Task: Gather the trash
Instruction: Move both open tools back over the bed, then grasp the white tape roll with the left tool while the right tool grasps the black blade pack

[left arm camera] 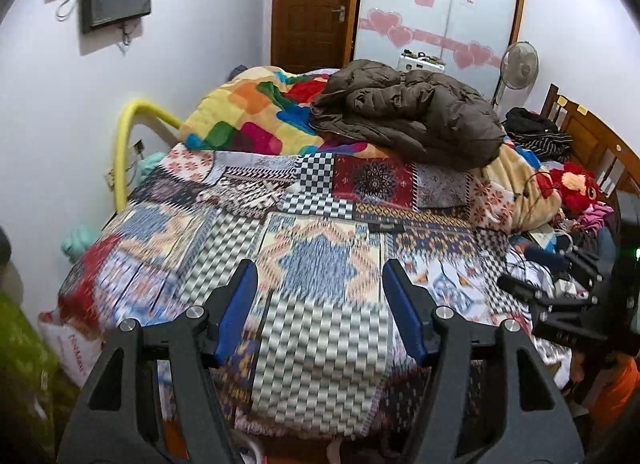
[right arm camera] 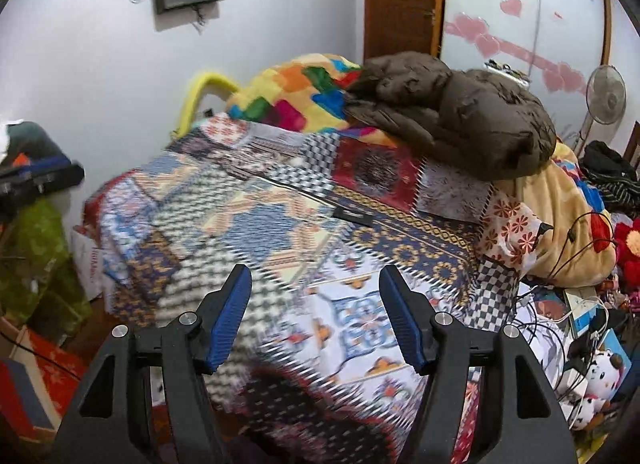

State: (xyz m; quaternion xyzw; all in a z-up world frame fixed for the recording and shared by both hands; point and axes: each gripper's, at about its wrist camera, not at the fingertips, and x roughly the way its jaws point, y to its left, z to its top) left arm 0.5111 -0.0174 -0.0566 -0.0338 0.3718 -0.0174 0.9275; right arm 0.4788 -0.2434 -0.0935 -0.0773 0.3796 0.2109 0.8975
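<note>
Left wrist view: left claw [left arm camera: 320,288] spread wide, blue pads [left arm camera: 240,304] bare, pinching nothing, hanging over the near end of the patchwork-printed bedspread [left arm camera: 320,344]. Likeliest piece of trash, going by looks alone: a small flat dark strip, perhaps a wrapper [left arm camera: 386,228], flat on the bedspread, just in front of the crumpled brown puffer jacket [left arm camera: 408,116] and apart from it. Well ahead of the claw and a little to the right of its midline. Long axis across the view, so roughly square to the line of the fingers; no large roll of the wrist likely needed, only a long reach forward and down. Too small to tell material.

Right wrist view: right claw [right arm camera: 316,288] likewise spread, empty, over the blurred near end of the bedspread. Same dark strip [right arm camera: 352,217] below and to the left of the brown jacket [right arm camera: 460,112], close to its front edge, not touching. Ahead of this claw and only slightly right of its midline, long axis running across with the right end dipping a little. Better lined up from here than from the left, so the right hand judged the handier one; about equally far for both, hard to tell which nearer
</note>
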